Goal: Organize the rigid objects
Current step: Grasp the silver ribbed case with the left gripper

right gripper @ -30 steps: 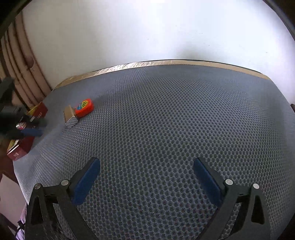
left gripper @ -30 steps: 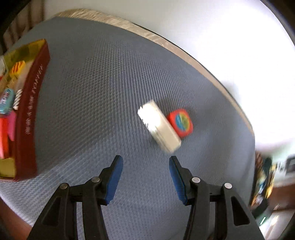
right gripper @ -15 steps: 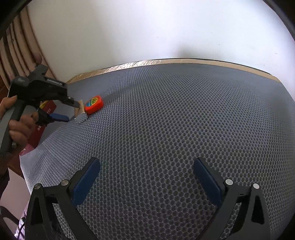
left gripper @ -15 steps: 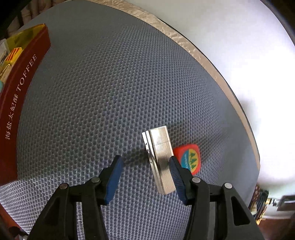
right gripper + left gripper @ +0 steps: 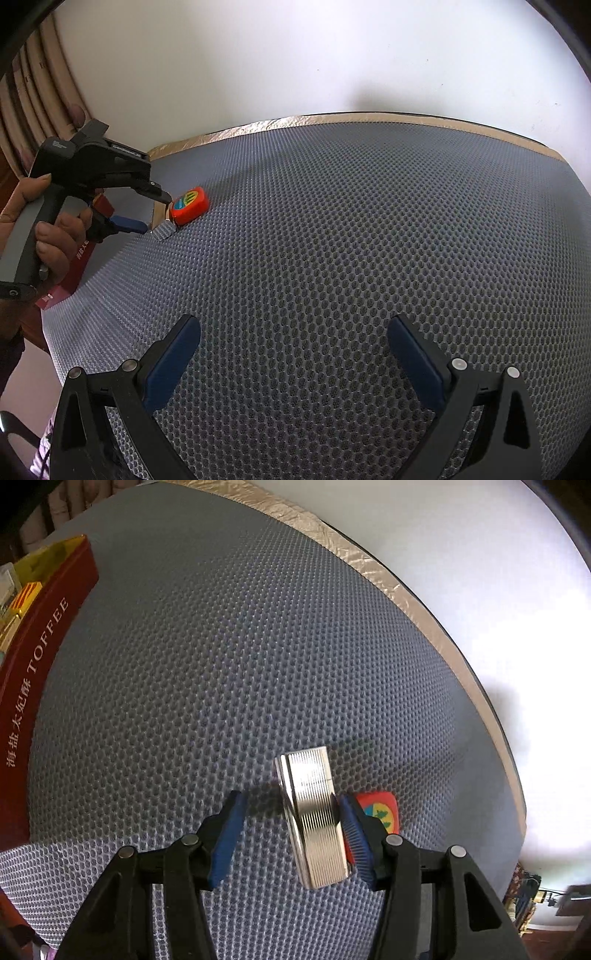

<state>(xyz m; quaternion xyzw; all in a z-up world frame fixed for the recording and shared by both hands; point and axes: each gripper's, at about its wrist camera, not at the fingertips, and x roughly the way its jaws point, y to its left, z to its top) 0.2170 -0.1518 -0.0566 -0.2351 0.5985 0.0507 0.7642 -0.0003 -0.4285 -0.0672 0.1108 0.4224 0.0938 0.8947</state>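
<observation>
A ribbed silver metal case [image 5: 314,812] lies on the grey mesh mat [image 5: 221,646]. My left gripper [image 5: 289,798] points steeply down over it, open. The case sits between the fingers, close against the right pad and well apart from the left pad. A small orange tape measure [image 5: 382,806] lies just beyond the right finger. The right wrist view shows the same left gripper [image 5: 155,212], held by a hand [image 5: 55,240], at the case [image 5: 162,232] and the tape measure [image 5: 190,205]. My right gripper [image 5: 294,325] hangs open over bare mat with nothing between its fingers.
A dark red toffee box [image 5: 37,664] holding several small items stands at the mat's left edge. A tan taped border [image 5: 369,565] and a white wall [image 5: 295,55] bound the far side. The person's hand and sleeve are at the left.
The left gripper has come toward the silver case and lowered, so the case now lies between its fingers instead of ahead of them. The right gripper has stayed put.
</observation>
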